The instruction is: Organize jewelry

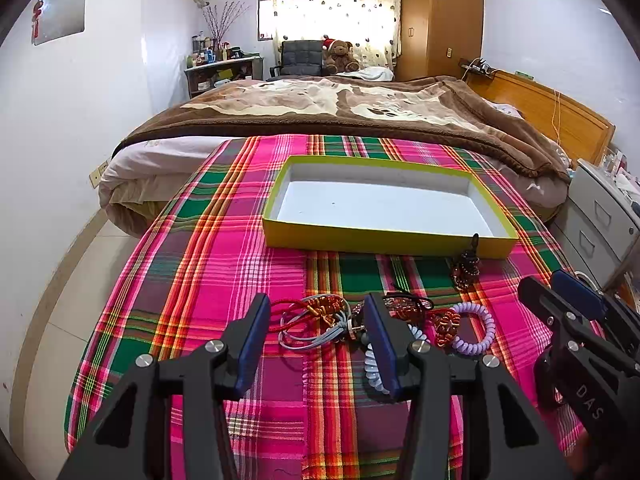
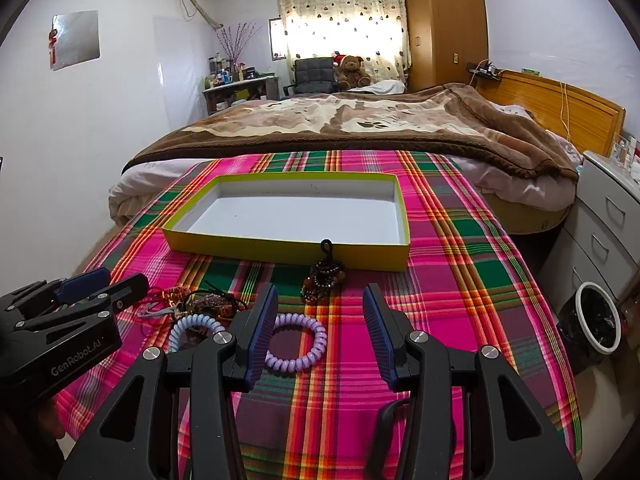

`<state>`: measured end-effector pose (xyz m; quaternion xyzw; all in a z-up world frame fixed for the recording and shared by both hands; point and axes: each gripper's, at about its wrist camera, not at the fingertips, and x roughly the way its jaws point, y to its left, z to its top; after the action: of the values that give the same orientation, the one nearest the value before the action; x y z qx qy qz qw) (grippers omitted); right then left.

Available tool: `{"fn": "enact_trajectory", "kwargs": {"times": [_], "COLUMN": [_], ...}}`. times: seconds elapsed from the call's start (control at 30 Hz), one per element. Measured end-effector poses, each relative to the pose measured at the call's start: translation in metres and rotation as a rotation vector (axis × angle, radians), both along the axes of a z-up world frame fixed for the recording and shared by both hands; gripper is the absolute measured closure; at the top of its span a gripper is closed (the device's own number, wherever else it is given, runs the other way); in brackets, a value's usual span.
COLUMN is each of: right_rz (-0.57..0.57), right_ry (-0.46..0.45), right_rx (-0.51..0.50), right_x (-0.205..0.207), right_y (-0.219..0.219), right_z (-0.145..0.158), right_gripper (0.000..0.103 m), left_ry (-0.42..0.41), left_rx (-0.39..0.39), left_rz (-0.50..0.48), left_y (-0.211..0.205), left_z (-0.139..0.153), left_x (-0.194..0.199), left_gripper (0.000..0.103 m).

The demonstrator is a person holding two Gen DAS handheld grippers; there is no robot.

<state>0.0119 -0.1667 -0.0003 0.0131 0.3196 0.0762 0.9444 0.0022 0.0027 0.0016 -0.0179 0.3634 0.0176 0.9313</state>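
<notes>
A: What is lying at lower left in the right wrist view?
B: The left gripper (image 2: 102, 284), jaws gaping; jewelry pile (image 2: 200, 304) centre-left; right gripper (image 2: 320, 320) gaping, empty; yellow box (image 2: 280, 250) sitting above.

Daylight is pouring through the curtained window (image 1: 334, 4) at the far end of the room, blowing out to white glare around the middle of the curtain in both views. The rest is staying evenly and softly lit, with the plaid cloth (image 2: 460, 240) showing saturated, crisp colours. The yellow tray (image 2: 280, 250) is casting only a faint shadow inside its near wall. Fisheye distortion is bending walls and bed edges, and dark vignetting is cutting the corners. Focus is holding sharp throughout.
</notes>
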Motion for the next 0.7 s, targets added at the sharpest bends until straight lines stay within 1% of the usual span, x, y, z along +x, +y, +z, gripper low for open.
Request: {"fn": "enact_trajectory", "kwargs": {"times": [0.7], "right_rz": [-0.009], "right_ry": [0.001], "right_rx": [-0.007], "right_x": [-0.0029], "right_y": [0.0014], "right_z": [0.0026], "right_gripper": [0.058], "left_ry": [-0.001], "left_rx": [0.002], "left_rz": [0.003], "left_y": [0.0017], "left_z": [0.0036], "left_x": [-0.0071], "left_gripper": [0.053]}}
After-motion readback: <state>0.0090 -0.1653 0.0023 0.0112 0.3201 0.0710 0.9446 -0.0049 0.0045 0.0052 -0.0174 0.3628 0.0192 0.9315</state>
